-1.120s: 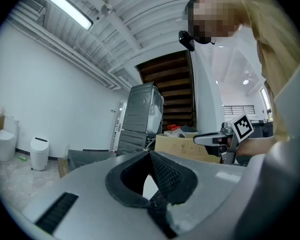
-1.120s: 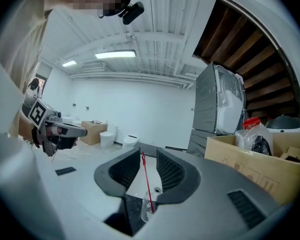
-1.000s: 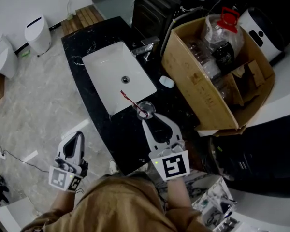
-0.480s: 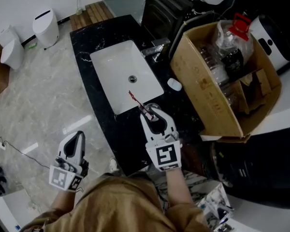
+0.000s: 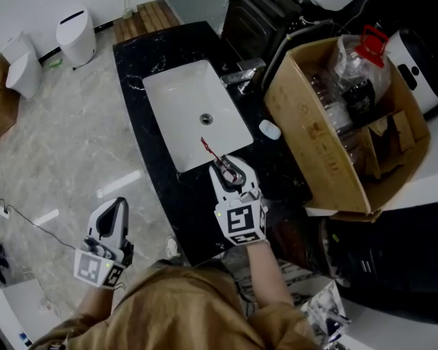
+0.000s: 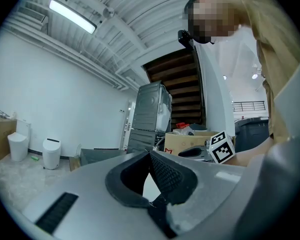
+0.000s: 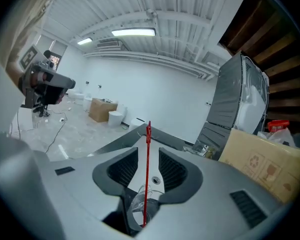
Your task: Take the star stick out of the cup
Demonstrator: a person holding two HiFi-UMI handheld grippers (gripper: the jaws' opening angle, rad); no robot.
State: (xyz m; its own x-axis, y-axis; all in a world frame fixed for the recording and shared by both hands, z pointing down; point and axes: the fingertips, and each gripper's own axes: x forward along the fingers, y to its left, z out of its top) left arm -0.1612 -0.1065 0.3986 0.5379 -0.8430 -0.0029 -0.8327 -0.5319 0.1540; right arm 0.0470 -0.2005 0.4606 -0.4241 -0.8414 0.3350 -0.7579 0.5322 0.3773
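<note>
Though between just-opened fingers (image 7: 123, 167), star stick (image 7: 145, 174) free

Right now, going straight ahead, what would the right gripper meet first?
Likely the red star stick in the clear cup; the right gripper, whose jaws have just been opening, straddles it.

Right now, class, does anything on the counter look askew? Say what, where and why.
The red star stick leans out of the clear cup beside the sink, tilted toward the basin rather than upright. Nothing looks spilled.
</note>
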